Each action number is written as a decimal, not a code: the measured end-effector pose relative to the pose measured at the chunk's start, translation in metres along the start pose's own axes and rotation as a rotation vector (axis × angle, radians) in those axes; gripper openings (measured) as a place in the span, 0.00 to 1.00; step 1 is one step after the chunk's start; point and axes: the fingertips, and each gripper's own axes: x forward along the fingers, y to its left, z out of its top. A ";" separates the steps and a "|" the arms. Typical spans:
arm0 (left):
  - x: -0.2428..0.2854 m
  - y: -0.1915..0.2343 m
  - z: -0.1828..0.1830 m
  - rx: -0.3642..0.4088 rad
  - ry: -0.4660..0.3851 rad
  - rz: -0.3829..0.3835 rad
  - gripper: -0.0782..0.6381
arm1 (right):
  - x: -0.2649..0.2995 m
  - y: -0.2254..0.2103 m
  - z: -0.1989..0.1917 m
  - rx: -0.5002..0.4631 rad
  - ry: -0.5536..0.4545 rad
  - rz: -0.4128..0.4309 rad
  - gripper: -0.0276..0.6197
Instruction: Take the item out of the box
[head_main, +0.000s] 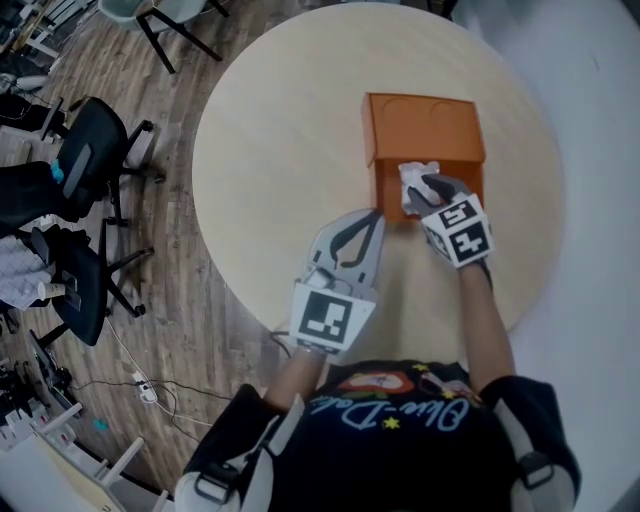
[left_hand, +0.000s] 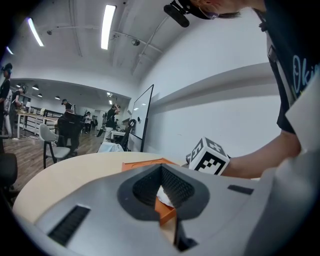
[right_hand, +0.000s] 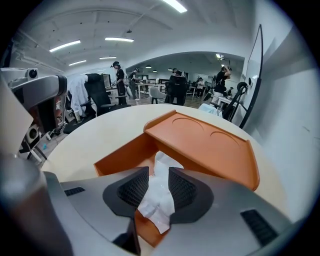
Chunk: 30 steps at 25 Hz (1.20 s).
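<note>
Box: orange, on round surface, open at its near end; holds one crumpled white paper.
Paper: half out of the box, long axis running from the box's inside up between the right gripper's jaws.
Right gripper: jaws wide, paper between them.
Left gripper: narrow, pinching the box's near corner.

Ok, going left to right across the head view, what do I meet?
Black office chair → left rim of the table → left gripper → right gripper. The orange box overlaps both grippers, so I skip it.
</note>
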 end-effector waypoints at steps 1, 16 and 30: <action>0.001 -0.001 -0.001 0.003 0.002 -0.002 0.09 | 0.000 0.001 0.000 0.008 0.009 0.004 0.20; -0.002 -0.003 -0.005 -0.004 0.016 0.003 0.09 | 0.015 0.001 -0.016 0.006 0.128 -0.013 0.19; -0.007 -0.005 0.000 -0.014 0.014 0.020 0.09 | -0.001 0.007 -0.024 -0.111 0.176 0.032 0.04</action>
